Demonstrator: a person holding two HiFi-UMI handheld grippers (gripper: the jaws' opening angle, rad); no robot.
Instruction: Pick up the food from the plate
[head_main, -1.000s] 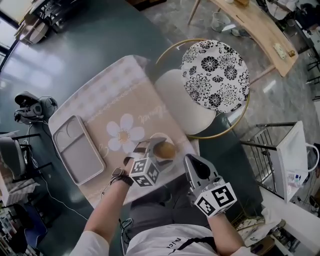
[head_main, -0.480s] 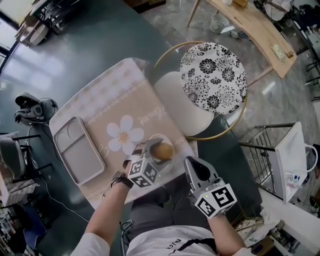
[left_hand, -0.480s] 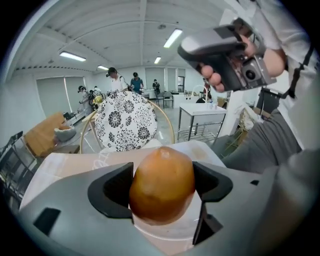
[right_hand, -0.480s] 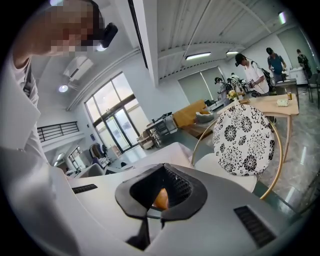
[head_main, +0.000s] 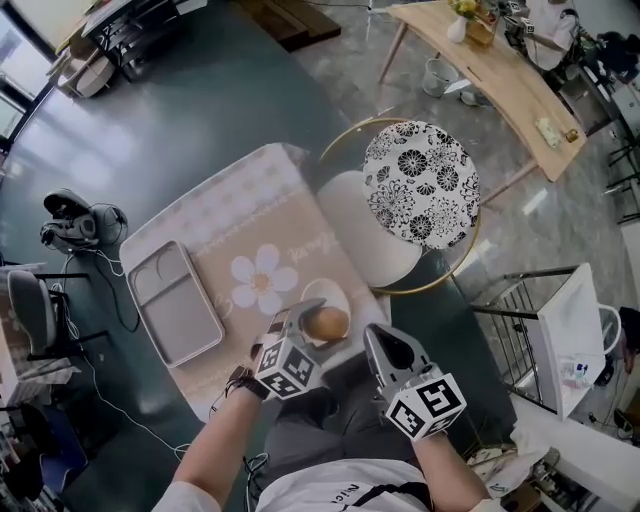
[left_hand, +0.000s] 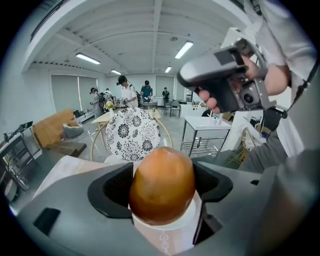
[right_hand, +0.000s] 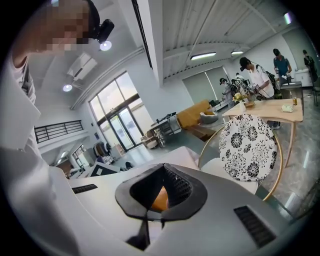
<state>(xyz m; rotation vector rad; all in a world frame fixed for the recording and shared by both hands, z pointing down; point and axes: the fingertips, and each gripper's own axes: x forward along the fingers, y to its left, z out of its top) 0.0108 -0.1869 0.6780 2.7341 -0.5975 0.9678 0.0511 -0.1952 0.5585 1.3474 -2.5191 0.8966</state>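
at the near edge of the beige flower-print placemat (head_main: 205, 235), a golden-brown rounded food (left_hand: 162, 185) sits on a small white round plate (head_main: 331, 289). the left gripper (head_main: 311, 319) has its jaws closed in on the food, one dark pad against each flank. the plate's white shows directly under it, so i judge the grip made and the lift not yet begun, or barely. left to do: raise it clear of the plate.

pose: left forearm reaches in from lower left, gripper angled up and right over the plate. the right gripper (head_main: 375, 338) hangs just right of the plate, off the mat, jaw tips together with nothing held, pointed toward the food.
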